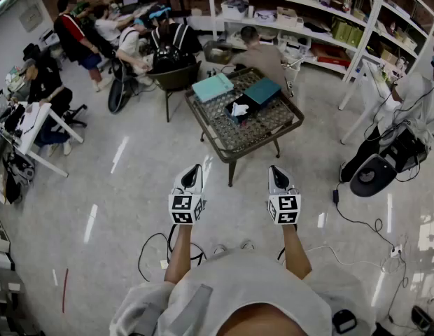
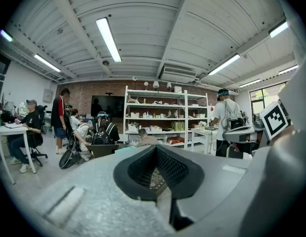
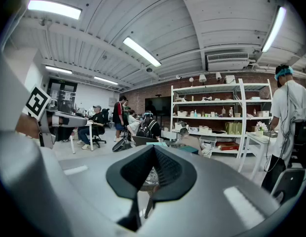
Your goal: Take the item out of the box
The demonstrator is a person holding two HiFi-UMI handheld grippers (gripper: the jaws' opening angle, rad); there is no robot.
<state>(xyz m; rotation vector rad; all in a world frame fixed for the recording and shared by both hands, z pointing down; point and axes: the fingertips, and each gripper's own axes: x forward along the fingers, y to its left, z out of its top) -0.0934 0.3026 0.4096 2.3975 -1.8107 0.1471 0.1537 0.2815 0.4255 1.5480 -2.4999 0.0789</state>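
left claw point(image 1: 191, 176) and right claw point(image 1: 278, 176), shut, face diagonal box point(image 1: 249, 108).

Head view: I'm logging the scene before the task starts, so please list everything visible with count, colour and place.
table: one, dark mesh, centre
box: one, dark, open, mid-table
item: one, white, inside the box
flat pieces: two, light teal and dark teal, far side of the table
chair: one, dark, behind the table
shelves: white, stocked, far right
desk: one, white, left
people: several, around the room's edges
cables: black, on the floor
left tool, right tool: white, marker cubes, both shut, empty, short of the table
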